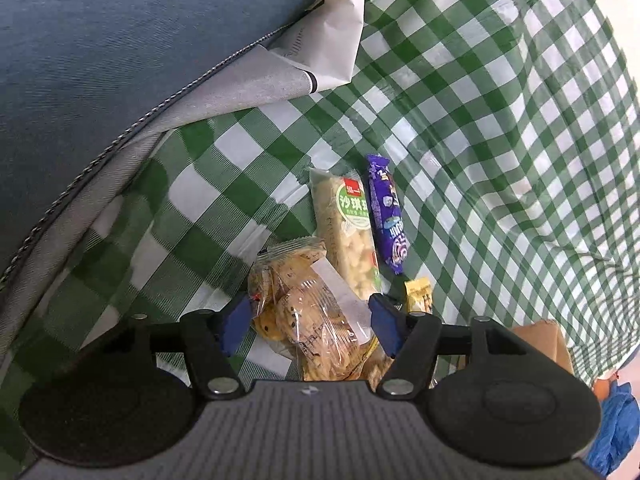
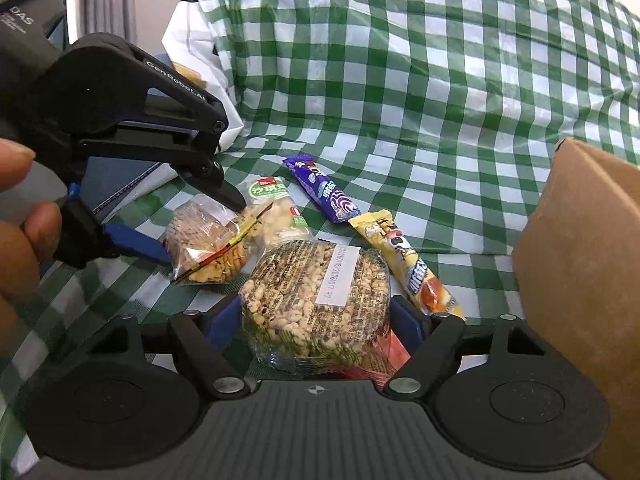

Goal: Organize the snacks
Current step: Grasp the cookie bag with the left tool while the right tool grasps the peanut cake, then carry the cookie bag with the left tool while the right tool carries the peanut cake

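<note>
Left gripper [image 1: 310,320]: jaws partly open, straddling a clear cookie packet [image 1: 316,328]. The blue pads sit at the packet's two sides; the left pad meets the wrapper edge, but firm pressure cannot be confirmed. Seen from the right wrist, the same gripper [image 2: 192,228] comes in from the left with the cookie packet [image 2: 208,240] between its fingers, the packet resting on the cloth.

Right gripper [image 2: 316,324]: jaws partly open around a round puffed-grain cake [image 2: 316,304] in clear wrap with a white label. Both blue pads lie close against its sides; whether they press it cannot be told. Under it, a red-orange wrapper [image 2: 390,354] shows.

Other snacks, beyond the fingertips:
- Green-labelled rice bar [image 1: 352,232], just beyond the cookie packet and touching it.
- Purple wafer bar [image 1: 386,216], beside the rice bar on its right.
- Yellow snack bar [image 2: 404,260], to the right of the grain cake, running diagonally; in the left wrist view only its end [image 1: 418,294] shows.

Surface: green-and-white checked tablecloth [image 1: 500,140], creased and rising into folds at the back.

Surroundings: brown cardboard box [image 2: 580,264] at the right edge, near the right gripper; blue denim fabric [image 1: 100,60] with a zip at upper left; a white bag [image 1: 332,48] next to it; a person's fingers [image 2: 24,220] at the left edge.
</note>
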{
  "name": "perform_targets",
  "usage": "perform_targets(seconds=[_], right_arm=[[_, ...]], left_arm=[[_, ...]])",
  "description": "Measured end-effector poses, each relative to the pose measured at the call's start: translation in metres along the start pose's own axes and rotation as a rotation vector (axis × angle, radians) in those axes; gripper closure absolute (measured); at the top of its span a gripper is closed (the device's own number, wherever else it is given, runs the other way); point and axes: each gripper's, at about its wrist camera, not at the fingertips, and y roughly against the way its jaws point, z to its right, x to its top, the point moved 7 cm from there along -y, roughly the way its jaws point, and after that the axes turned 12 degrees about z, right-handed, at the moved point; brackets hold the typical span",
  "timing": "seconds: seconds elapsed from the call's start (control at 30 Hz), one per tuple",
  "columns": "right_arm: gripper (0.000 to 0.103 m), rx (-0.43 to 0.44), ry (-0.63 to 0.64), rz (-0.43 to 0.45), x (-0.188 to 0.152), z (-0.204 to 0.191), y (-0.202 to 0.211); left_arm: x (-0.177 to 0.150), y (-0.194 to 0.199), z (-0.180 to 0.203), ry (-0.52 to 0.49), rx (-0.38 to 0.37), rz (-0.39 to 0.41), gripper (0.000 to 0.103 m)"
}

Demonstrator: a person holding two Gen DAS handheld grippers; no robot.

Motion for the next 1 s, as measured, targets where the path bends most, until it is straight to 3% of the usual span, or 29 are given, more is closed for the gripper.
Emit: perform_targets(seconds=[0.3, 0.5, 0.6, 0.73, 1.0], right_arm=[[0.023, 0.031, 0.044, -0.004, -0.006, -0.019, 0.078], [0.023, 0.069, 0.088, -0.065, -0.026, -0.033, 0.122], [0.023, 0.086, 0.059, -0.143, -0.042, -0.034, 0.129], [0.022, 0.108, 0.024, -0.226, -0.061, -0.032, 0.126], [0.014, 0.105, -0.001, -0.233, -0.064, -0.031, 0.119]], left_arm=[[-0.028, 0.055, 0.001, -0.255, 0.004, 0.011, 0.035], [-0.068, 0.064, -0.014, -0.305, -0.057, -0.183, 0.034], [-0.082, 0.059, -0.021, -0.352, -0.026, -0.247, 0.032], [-0.086, 0.054, -0.022, -0.366, -0.012, -0.261, 0.023], [-0.098, 0.039, -0.005, -0.484, 0.023, -0.28, 0.018]])
